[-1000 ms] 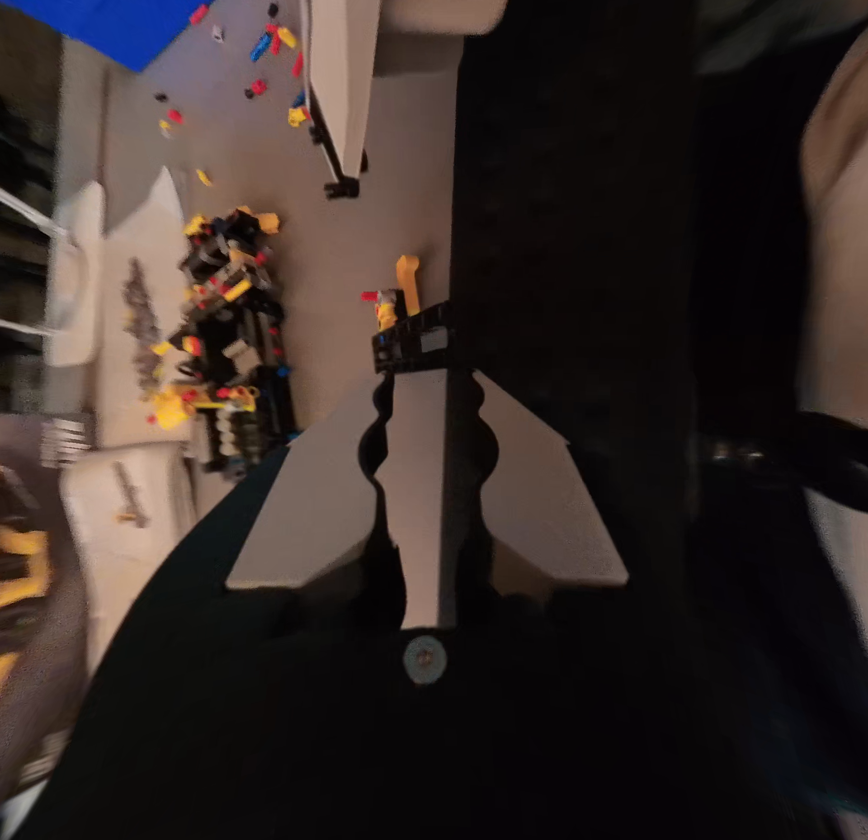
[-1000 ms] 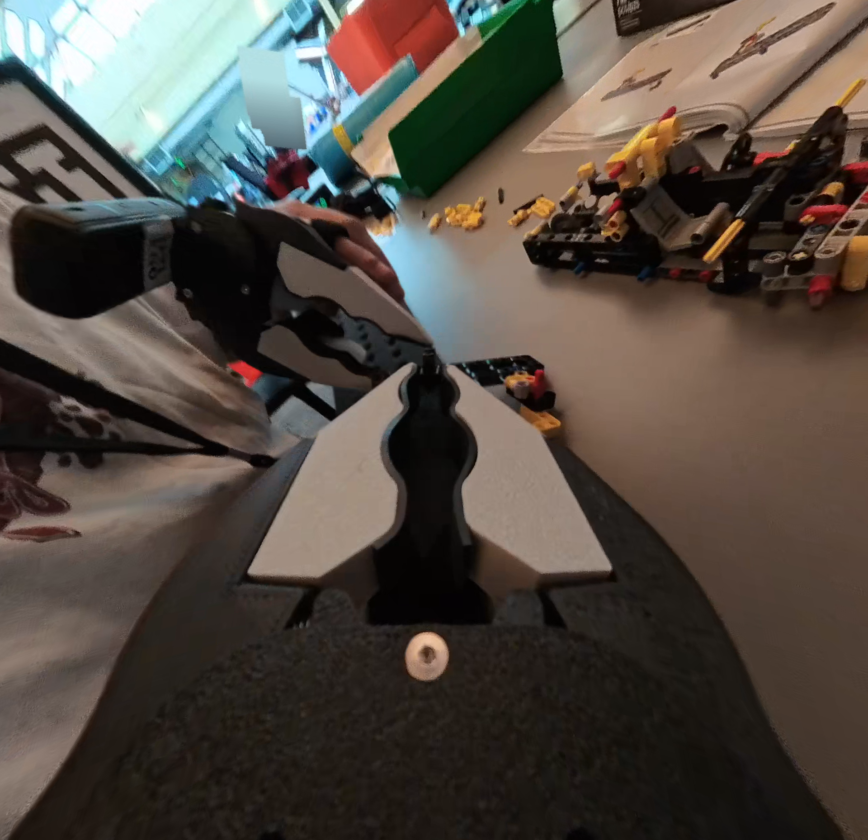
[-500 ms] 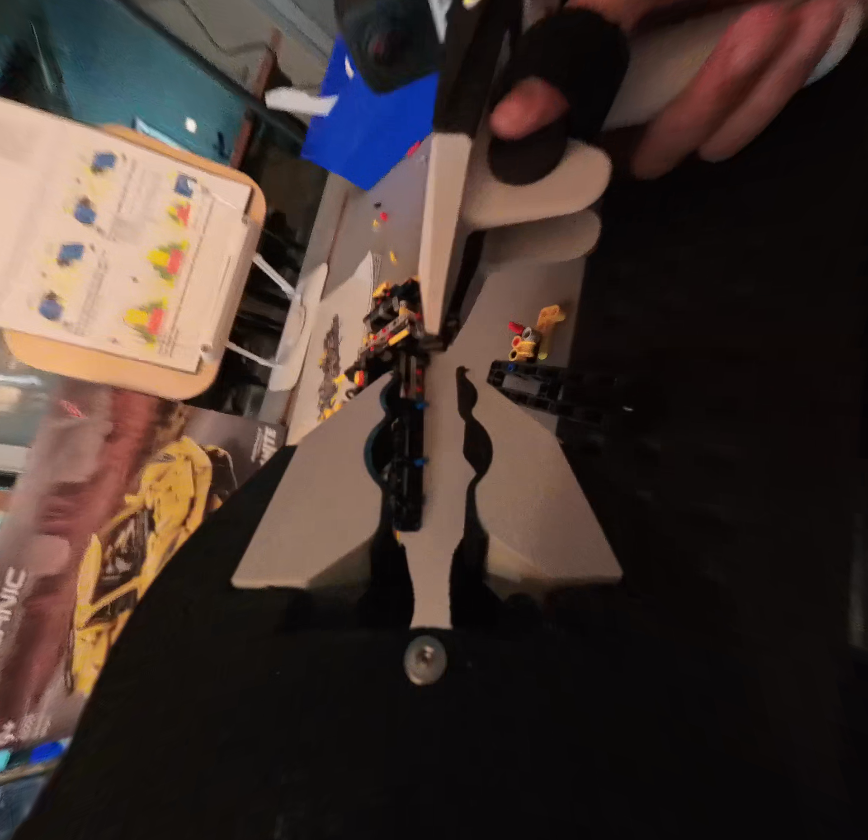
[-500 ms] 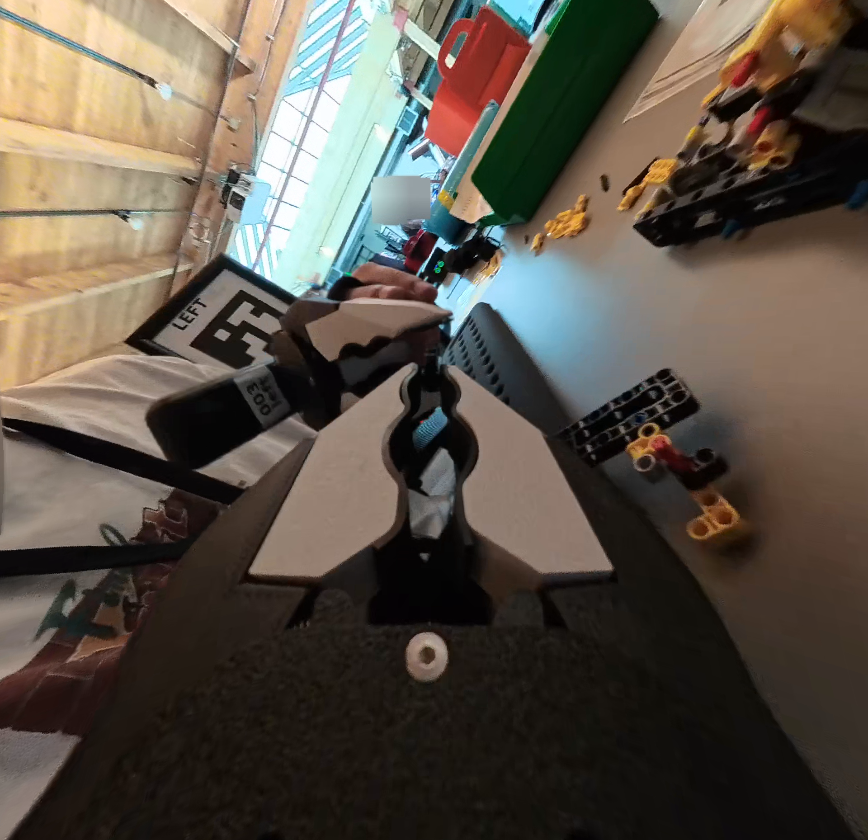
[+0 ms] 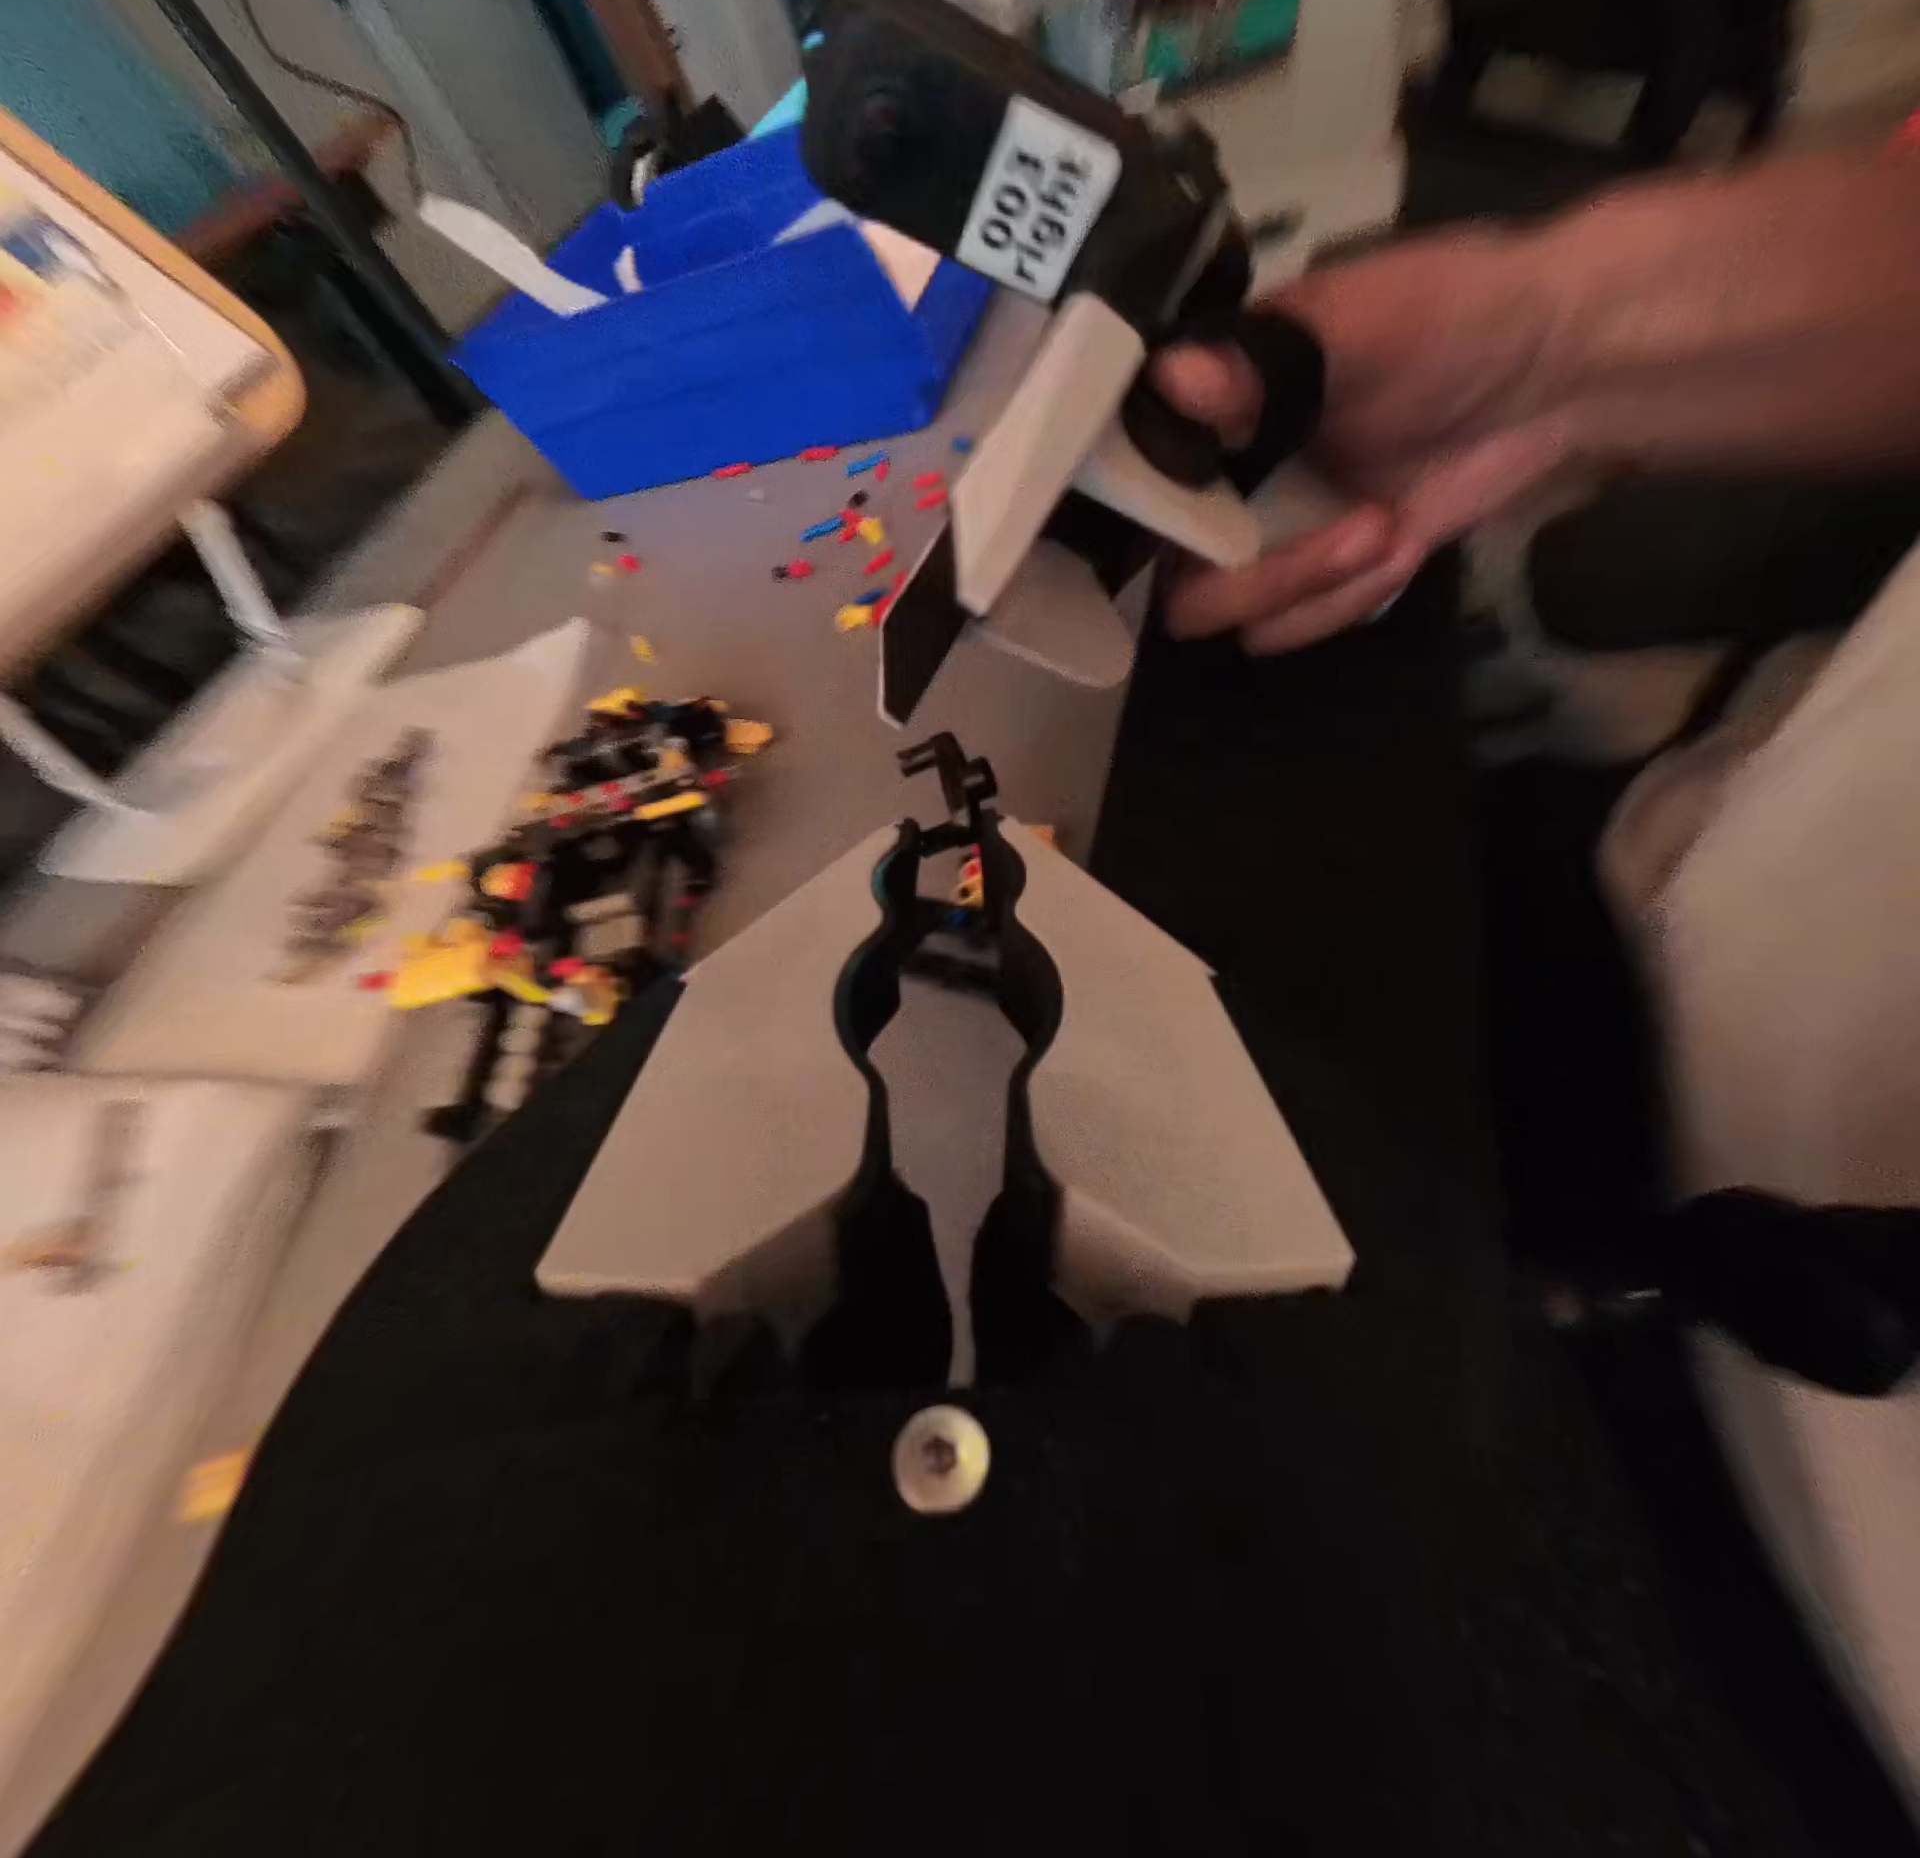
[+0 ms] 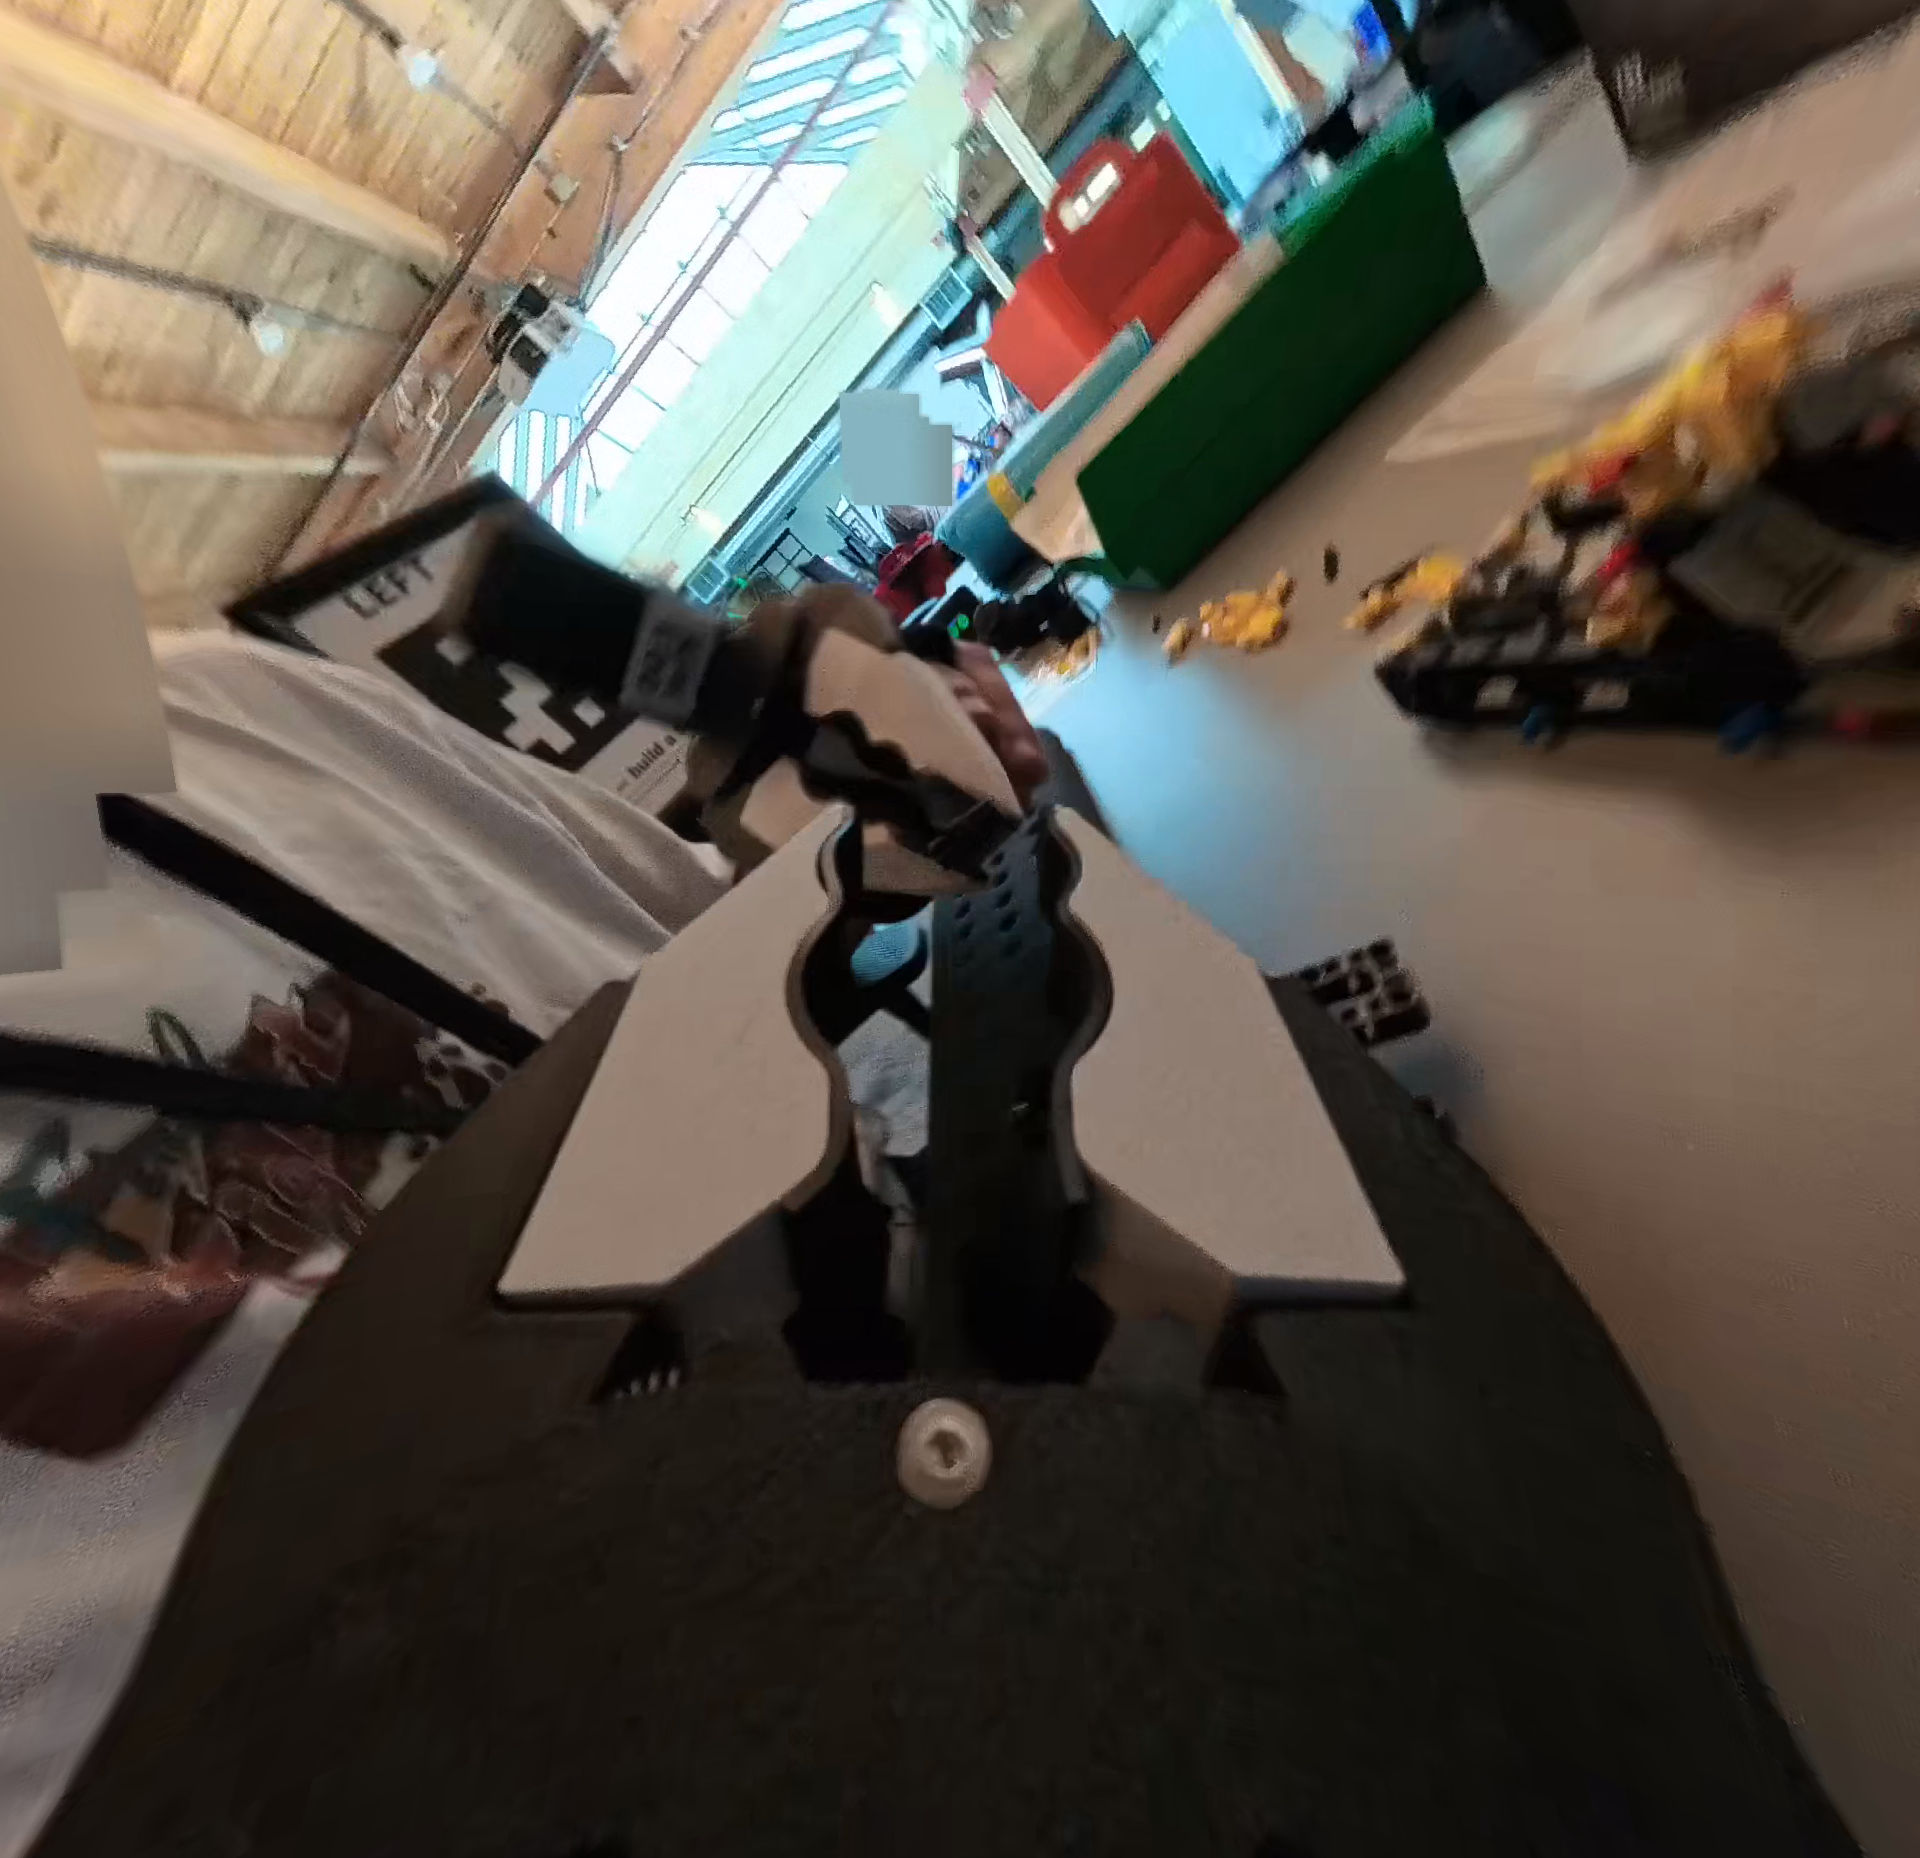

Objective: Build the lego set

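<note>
My left gripper [image 5: 951, 832] is shut on a small black connector piece [image 5: 951, 785] that sticks out past its fingertips, above the table. My right gripper [image 5: 971, 655] hangs just beyond that piece, jaws apart and empty. In the right wrist view my right gripper [image 6: 951, 826] is open, and the left gripper [image 6: 914, 769] points into its gap with the black piece [image 6: 971, 837] at its tip. The partly built black and yellow model [image 5: 592, 873] lies on the table to the left; it also shows in the right wrist view [image 6: 1621, 624].
A black frame beam [image 6: 1361, 987] and a small yellow and red sub-assembly [image 5: 971, 873] lie near the table's front edge. A blue bin [image 5: 727, 354], loose small pieces [image 5: 852, 530], an open booklet [image 5: 343, 832], a green bin [image 6: 1278, 385] and yellow pieces [image 6: 1236, 613] lie farther off. Both grippers' tips are close together, under 4 cm apart.
The right gripper held the small black piece at its tips and has opened. The left gripper has closed on that piece, so it passed from right to left. Both grippers rose off the table.
</note>
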